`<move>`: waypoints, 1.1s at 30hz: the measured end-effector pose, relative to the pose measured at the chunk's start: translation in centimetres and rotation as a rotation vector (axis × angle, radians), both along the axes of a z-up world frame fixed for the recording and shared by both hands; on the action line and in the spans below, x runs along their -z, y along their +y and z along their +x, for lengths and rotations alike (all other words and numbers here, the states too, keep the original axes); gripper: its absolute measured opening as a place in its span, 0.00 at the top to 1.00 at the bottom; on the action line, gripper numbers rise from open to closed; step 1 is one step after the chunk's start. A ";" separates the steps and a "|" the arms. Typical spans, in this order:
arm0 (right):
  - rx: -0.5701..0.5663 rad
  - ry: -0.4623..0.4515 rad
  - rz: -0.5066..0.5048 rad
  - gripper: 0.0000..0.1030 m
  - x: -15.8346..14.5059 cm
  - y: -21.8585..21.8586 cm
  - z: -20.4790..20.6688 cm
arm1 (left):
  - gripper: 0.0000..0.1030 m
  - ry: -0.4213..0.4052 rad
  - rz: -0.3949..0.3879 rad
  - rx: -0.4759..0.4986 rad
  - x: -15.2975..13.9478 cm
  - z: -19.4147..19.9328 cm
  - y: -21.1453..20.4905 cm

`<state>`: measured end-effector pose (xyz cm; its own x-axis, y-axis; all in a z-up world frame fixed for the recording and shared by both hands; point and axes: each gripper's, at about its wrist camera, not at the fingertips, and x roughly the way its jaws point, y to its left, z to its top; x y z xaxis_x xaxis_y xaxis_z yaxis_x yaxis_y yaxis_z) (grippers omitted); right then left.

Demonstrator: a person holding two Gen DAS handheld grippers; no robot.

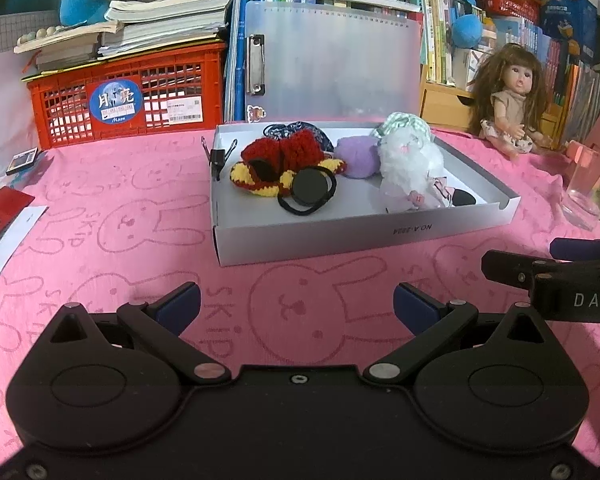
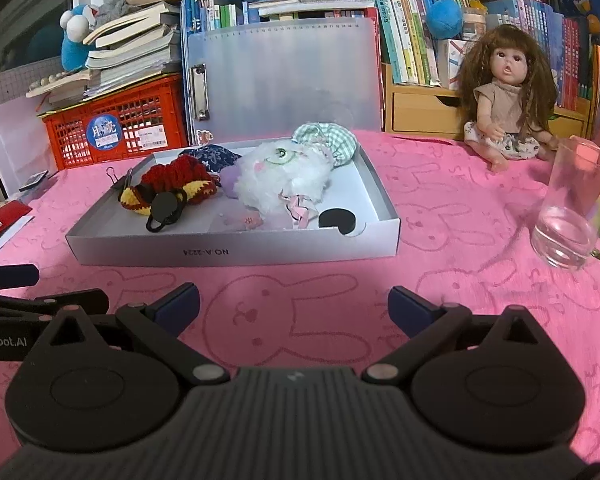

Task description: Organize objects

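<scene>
A shallow white box (image 1: 340, 236) (image 2: 260, 250) lies on the pink rabbit-print cloth. Inside it are a red and yellow crocheted piece (image 1: 284, 160) (image 2: 176, 184), a black disc with a hair tie (image 1: 310, 190) (image 2: 165, 208), a purple soft ball (image 1: 358, 156), a white fluffy doll (image 1: 408, 160) (image 2: 284, 176) and a black round pad (image 2: 337, 218). A black binder clip (image 1: 219, 157) (image 2: 118, 178) grips the box's left wall. My left gripper (image 1: 297, 308) is open and empty, short of the box. My right gripper (image 2: 294, 306) is likewise open and empty.
A long-haired doll (image 1: 508, 100) (image 2: 504, 96) sits at the back right. A clear glass (image 2: 572, 208) (image 1: 590, 192) stands to the right of the box. A red crate (image 1: 124, 96) under stacked books, a translucent clipboard (image 1: 332, 60) and bookshelves line the back. Cards lie at the left edge (image 1: 4, 212).
</scene>
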<state>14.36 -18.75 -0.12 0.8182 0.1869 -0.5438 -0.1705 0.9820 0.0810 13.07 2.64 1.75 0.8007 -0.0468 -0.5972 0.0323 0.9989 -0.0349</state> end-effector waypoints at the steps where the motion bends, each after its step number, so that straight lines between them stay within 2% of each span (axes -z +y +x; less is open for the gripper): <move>1: 0.000 0.002 0.001 0.00 0.1 0.0 0.0 | 0.00 0.003 0.000 0.000 0.1 0.0 0.0; 18: 0.024 0.050 -0.025 0.00 1.4 0.5 0.5 | 0.00 0.051 0.022 -0.027 1.6 0.8 -0.1; 23: 0.030 0.057 -0.055 0.00 1.7 0.8 0.6 | 0.00 0.033 0.048 -0.032 1.9 0.9 -0.5; 33: 0.033 0.060 -0.103 0.00 2.0 1.4 0.5 | 0.00 0.034 0.047 -0.036 2.1 1.0 -0.5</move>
<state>14.87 -17.32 -2.14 0.7887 0.1010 -0.6065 -0.1356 0.9907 -0.0112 14.11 2.14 -0.35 0.7808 0.0100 -0.6246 -0.0036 0.9999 0.0115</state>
